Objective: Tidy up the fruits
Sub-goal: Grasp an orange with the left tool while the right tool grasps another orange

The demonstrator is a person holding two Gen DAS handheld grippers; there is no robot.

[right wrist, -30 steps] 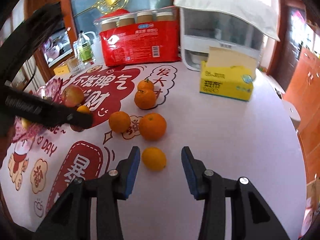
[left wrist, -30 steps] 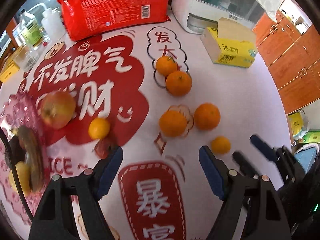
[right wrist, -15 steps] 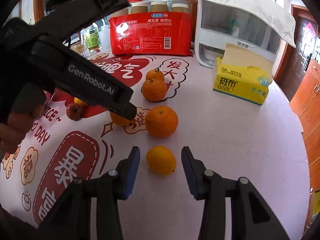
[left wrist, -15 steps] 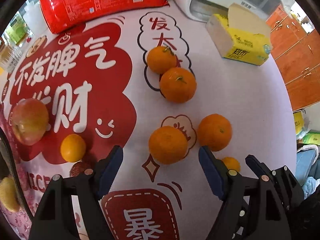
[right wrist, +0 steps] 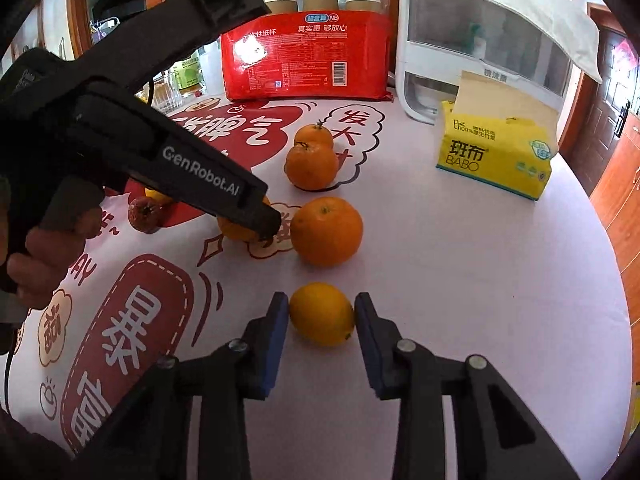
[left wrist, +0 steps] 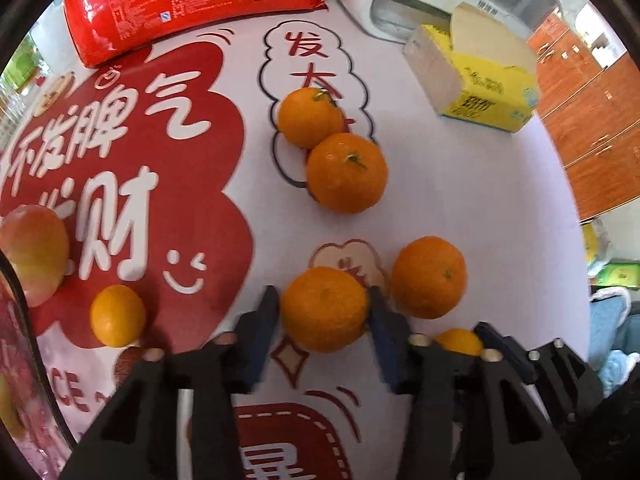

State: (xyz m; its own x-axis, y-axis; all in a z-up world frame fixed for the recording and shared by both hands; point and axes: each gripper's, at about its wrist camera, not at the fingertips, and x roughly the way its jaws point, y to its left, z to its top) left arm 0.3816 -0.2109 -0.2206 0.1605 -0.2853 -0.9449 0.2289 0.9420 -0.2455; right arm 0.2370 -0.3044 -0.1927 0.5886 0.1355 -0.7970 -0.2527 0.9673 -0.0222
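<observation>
early days, nothing sorted yet | left gripper pinching orange | right gripper snug around small citrus, grip unclear | five-ish fruits loose on table

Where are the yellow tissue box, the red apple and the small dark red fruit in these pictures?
yellow tissue box point(right wrist: 494, 160): right wrist view, on its printed front face.
red apple point(left wrist: 34, 252): left wrist view, on its upper skin.
small dark red fruit point(right wrist: 145, 213): right wrist view, on its near side.
</observation>
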